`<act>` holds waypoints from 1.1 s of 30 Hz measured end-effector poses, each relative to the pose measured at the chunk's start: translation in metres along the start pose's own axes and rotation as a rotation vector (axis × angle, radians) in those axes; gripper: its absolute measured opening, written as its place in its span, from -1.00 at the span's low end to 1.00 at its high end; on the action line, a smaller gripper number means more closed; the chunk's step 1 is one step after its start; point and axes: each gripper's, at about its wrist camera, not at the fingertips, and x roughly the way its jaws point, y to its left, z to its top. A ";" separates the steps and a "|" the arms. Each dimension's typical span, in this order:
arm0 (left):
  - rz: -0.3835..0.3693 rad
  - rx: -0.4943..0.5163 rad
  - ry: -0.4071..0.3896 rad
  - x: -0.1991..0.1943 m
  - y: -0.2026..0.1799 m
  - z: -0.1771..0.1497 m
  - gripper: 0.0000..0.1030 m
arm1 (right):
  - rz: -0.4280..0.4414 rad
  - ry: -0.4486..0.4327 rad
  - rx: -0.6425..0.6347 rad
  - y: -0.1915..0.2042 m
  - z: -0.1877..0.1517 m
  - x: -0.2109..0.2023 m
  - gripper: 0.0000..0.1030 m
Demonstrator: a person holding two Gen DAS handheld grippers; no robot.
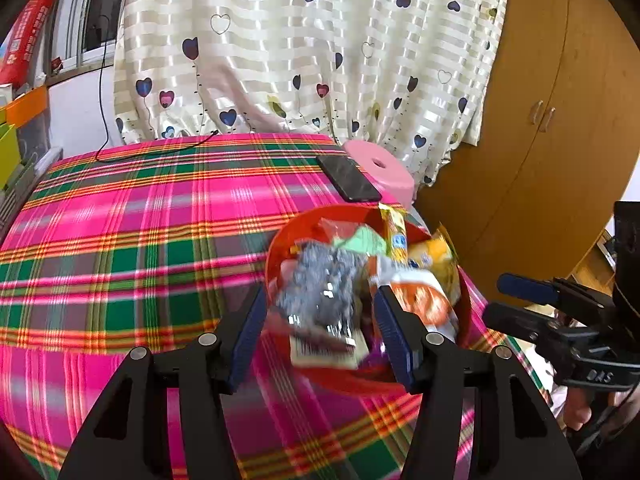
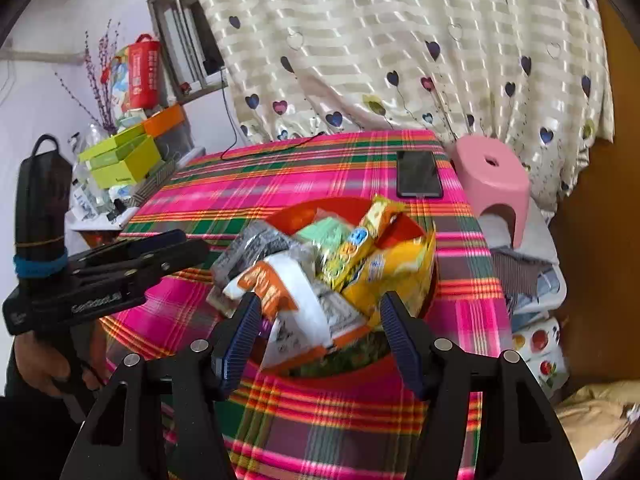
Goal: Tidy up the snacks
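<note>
A red bowl [image 1: 280, 240] [image 2: 384, 364] full of snack packets stands on the plaid tablecloth [image 1: 120, 240]. In it lie a grey packet [image 1: 320, 288] [image 2: 256, 244], an orange-and-white packet [image 1: 420, 300] [image 2: 288, 292], a yellow bag [image 1: 436, 260] [image 2: 384, 272] and a pale green packet [image 1: 360, 240] [image 2: 324, 232]. My left gripper [image 1: 320, 300] [image 2: 192, 244] is open over the bowl's left side; the grey packet rests between its fingers, untouched by the pads. At the bowl's near rim my right gripper [image 2: 320, 304] [image 1: 500, 298] stands open, holding nothing.
A black phone [image 1: 348, 178] [image 2: 418, 174] lies behind the bowl near the table's far right corner. Beside that corner is a pink stool [image 2: 492, 176]. A black cable [image 1: 160, 152] crosses the far edge. Green and orange boxes [image 2: 120, 160] pile up at the left.
</note>
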 end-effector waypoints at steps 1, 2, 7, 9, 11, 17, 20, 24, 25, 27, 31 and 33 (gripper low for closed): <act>0.000 -0.003 0.001 -0.003 -0.001 -0.004 0.10 | 0.002 0.003 0.012 0.001 -0.004 -0.001 0.20; -0.002 -0.005 0.003 -0.005 -0.003 -0.008 0.10 | -0.001 0.003 0.020 0.001 -0.006 -0.002 0.20; -0.013 0.007 0.027 -0.014 -0.015 -0.028 0.10 | -0.041 0.024 0.031 0.008 -0.019 -0.007 0.19; -0.020 0.006 0.036 -0.014 -0.018 -0.032 0.10 | -0.079 0.048 0.020 0.013 -0.023 -0.006 0.19; -0.022 0.005 0.039 -0.016 -0.019 -0.035 0.10 | -0.093 0.060 0.014 0.016 -0.027 -0.006 0.19; 0.024 0.032 0.042 -0.022 -0.028 -0.043 0.10 | -0.110 0.067 -0.003 0.024 -0.036 -0.008 0.19; 0.014 0.025 0.048 -0.022 -0.028 -0.045 0.10 | -0.109 0.064 -0.008 0.027 -0.039 -0.010 0.19; 0.013 0.017 0.055 -0.023 -0.029 -0.048 0.10 | -0.098 0.067 -0.017 0.031 -0.041 -0.011 0.19; 0.015 0.018 0.054 -0.023 -0.029 -0.048 0.10 | -0.096 0.068 -0.020 0.032 -0.041 -0.011 0.20; 0.023 0.022 0.051 -0.024 -0.031 -0.048 0.10 | -0.095 0.069 -0.023 0.033 -0.042 -0.011 0.20; 0.028 0.031 0.052 -0.025 -0.035 -0.049 0.10 | -0.095 0.076 -0.027 0.034 -0.044 -0.011 0.20; 0.033 0.037 0.055 -0.024 -0.036 -0.049 0.10 | -0.095 0.080 -0.029 0.034 -0.045 -0.010 0.20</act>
